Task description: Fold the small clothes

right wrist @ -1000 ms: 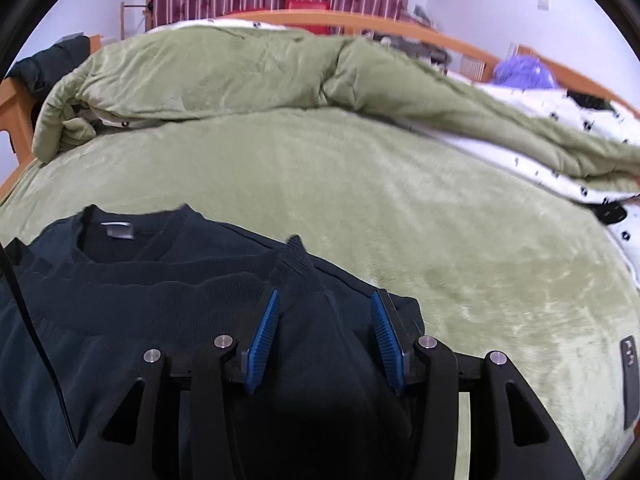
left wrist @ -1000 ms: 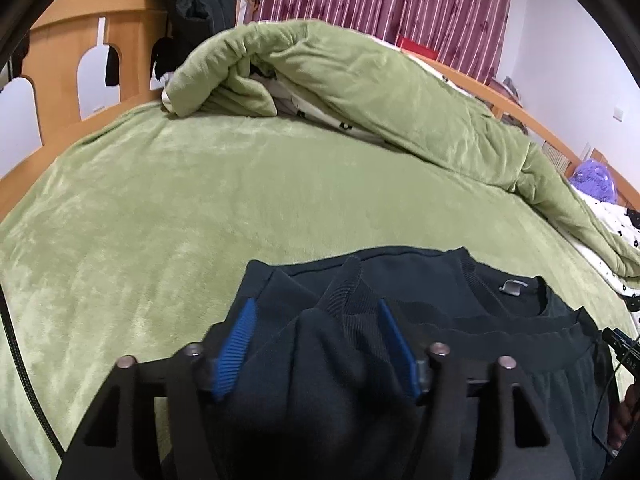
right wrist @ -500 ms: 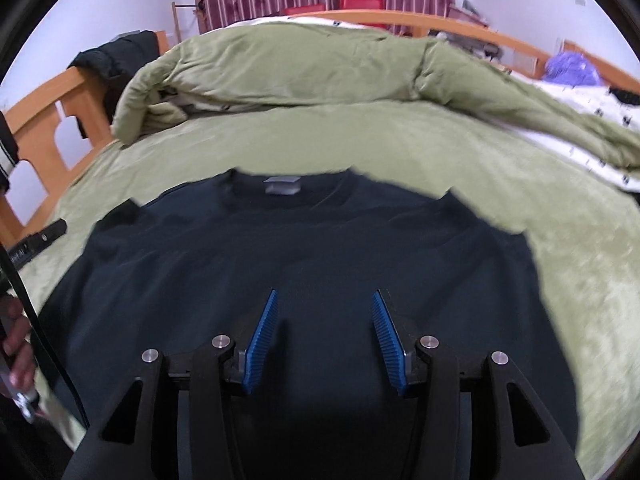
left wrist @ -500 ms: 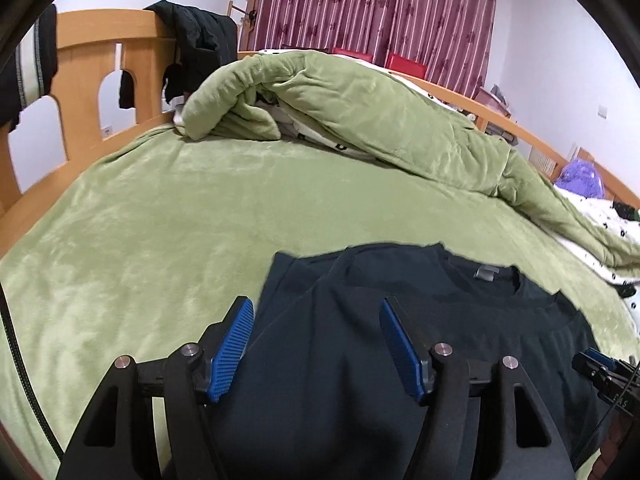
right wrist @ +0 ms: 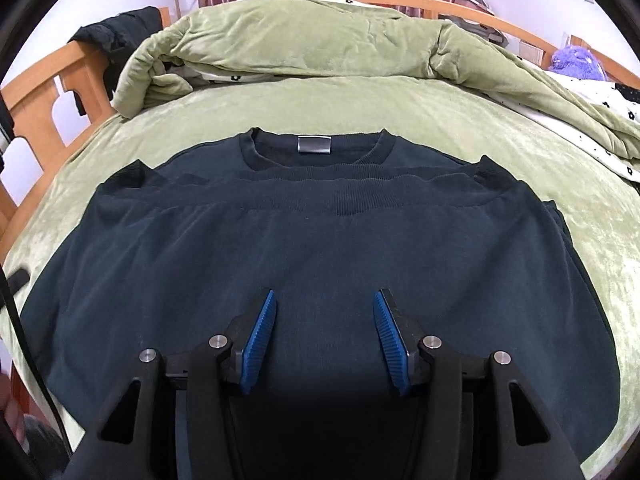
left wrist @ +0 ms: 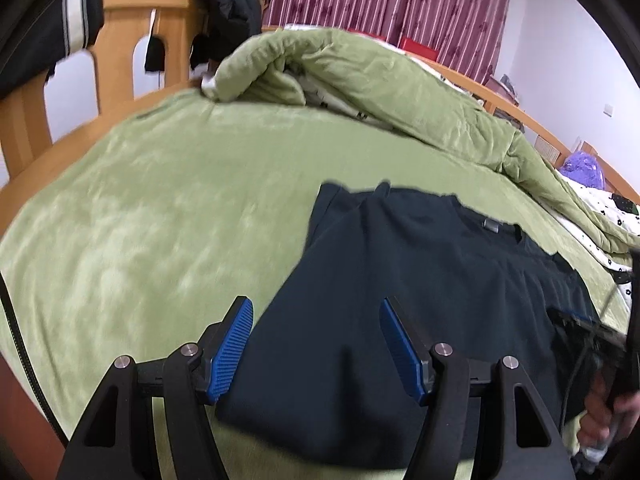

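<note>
Left gripper [left wrist: 316,344] has its jaws apart with nothing clamped, hovering over the left edge of the dark sweatshirt [right wrist: 320,248]; right gripper [right wrist: 324,336] also stands apart and empty, above the middle of the garment's lower half. Sweatshirt lies flat on the green bedspread [left wrist: 168,208], hem folded up to just below the collar, neck label [right wrist: 314,145] showing. Behind it a bunched green duvet [right wrist: 320,40], a wooden bed frame [left wrist: 132,44] with dark clothes draped over it, and maroon curtains [left wrist: 400,0].
</note>
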Available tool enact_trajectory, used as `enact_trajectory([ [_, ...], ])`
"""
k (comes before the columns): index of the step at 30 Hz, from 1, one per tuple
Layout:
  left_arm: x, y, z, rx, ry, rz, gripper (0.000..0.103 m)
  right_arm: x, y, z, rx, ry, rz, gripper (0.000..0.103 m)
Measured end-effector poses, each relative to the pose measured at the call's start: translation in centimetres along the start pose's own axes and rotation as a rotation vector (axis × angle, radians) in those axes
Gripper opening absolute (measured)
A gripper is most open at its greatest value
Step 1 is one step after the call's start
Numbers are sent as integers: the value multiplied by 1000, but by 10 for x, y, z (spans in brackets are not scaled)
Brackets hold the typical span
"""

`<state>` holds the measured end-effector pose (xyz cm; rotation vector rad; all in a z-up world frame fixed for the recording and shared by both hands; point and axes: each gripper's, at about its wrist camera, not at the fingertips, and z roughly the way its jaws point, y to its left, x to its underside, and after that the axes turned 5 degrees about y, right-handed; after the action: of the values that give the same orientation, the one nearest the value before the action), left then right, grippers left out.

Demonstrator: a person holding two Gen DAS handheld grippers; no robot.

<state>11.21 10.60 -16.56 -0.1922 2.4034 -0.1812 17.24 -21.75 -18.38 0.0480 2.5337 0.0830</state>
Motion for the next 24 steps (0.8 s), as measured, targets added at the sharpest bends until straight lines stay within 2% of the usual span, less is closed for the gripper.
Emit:
enact_trajectory([
  [3, 11, 10, 2, 38, 44, -30, 64, -10, 1, 9, 12, 5, 3, 51],
  [9, 30, 20, -6, 81, 68, -65, 67, -30, 6, 32, 52, 39, 18, 52],
  [14, 45, 26, -14, 118, 81, -108, 68, -24, 10, 30, 66, 20, -7, 52],
  [18, 57, 28, -5, 176, 152, -161, 68, -13, 9, 21, 54, 14, -31, 53],
  [24, 49, 25, 8, 188, 157, -212, 67, 0, 5, 8, 40, 6, -51, 55],
])
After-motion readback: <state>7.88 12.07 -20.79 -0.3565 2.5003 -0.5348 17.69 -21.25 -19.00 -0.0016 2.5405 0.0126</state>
